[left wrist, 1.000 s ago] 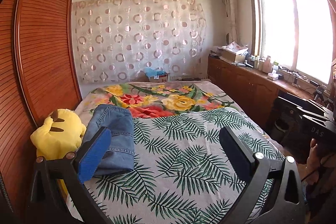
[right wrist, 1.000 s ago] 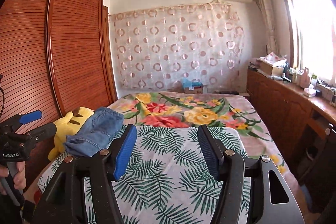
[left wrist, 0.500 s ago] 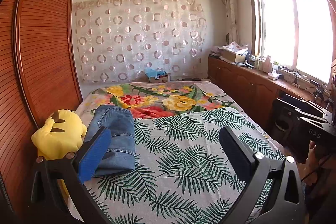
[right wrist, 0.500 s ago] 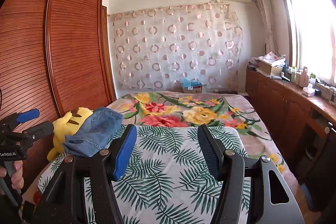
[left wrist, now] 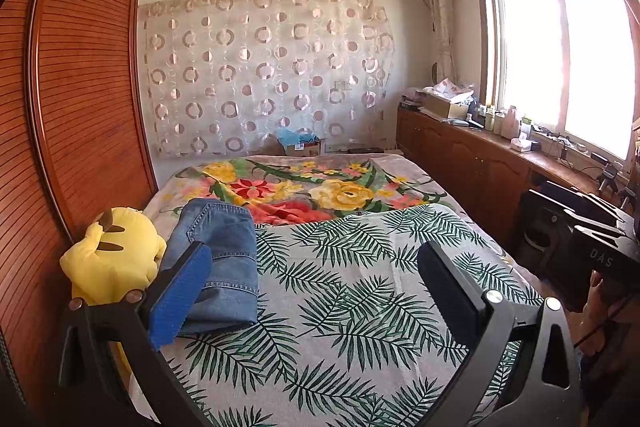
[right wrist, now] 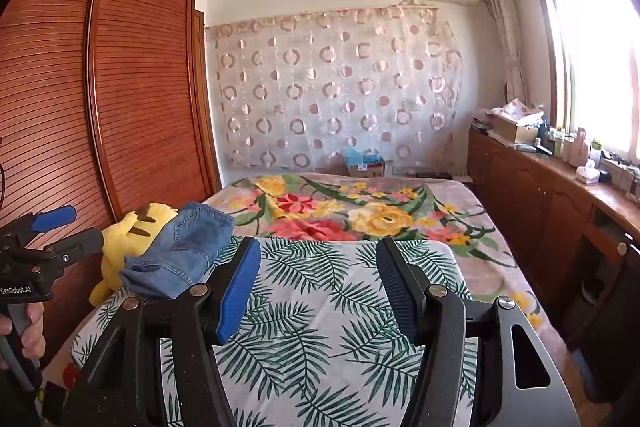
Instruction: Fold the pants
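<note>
Bed point(left wrist: 360, 307): folded pants point(left wrist: 218, 263) beside yellow plush point(left wrist: 112, 259); left gripper point(left wrist: 312, 283), right gripper point(right wrist: 316, 287) fingers wide, empty.

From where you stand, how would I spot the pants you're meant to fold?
Find the bed with the palm-leaf cover, then its left edge beside the wooden wardrobe. The pants are the blue denim bundle lying there, against a yellow plush toy. Nothing else on the bed is plain blue denim; the rest is leaf or flower print.
</note>
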`<state>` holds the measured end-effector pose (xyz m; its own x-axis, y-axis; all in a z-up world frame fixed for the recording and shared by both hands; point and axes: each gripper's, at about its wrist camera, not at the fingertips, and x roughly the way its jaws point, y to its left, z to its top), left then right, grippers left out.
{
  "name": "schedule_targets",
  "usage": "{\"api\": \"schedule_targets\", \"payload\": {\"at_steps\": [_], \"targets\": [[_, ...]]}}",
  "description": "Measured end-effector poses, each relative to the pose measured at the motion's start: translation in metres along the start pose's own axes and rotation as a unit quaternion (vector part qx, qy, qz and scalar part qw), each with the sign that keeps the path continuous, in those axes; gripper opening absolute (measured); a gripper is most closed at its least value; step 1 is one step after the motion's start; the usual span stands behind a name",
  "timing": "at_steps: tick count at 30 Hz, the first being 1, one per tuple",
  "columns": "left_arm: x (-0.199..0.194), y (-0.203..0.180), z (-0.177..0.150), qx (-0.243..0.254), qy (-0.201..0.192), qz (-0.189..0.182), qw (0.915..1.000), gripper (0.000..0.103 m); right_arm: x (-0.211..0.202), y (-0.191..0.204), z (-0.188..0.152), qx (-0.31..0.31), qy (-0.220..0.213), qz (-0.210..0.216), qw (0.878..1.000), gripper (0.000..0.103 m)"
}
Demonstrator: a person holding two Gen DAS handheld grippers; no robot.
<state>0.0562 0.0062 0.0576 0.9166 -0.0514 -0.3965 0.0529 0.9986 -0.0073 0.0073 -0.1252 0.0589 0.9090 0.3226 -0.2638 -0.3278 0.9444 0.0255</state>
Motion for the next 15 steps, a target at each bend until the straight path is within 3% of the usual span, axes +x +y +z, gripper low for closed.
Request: {"api": "schedule_targets", "payload": {"at_steps": [15], "targets": [[0.0010,-0.0003,0.0010,0.000,0.000,-0.002,1.0000,0.103,-0.0029,-0.0023,0.0019,-0.002,-0.001,0.002,1.000,0.062]]}}
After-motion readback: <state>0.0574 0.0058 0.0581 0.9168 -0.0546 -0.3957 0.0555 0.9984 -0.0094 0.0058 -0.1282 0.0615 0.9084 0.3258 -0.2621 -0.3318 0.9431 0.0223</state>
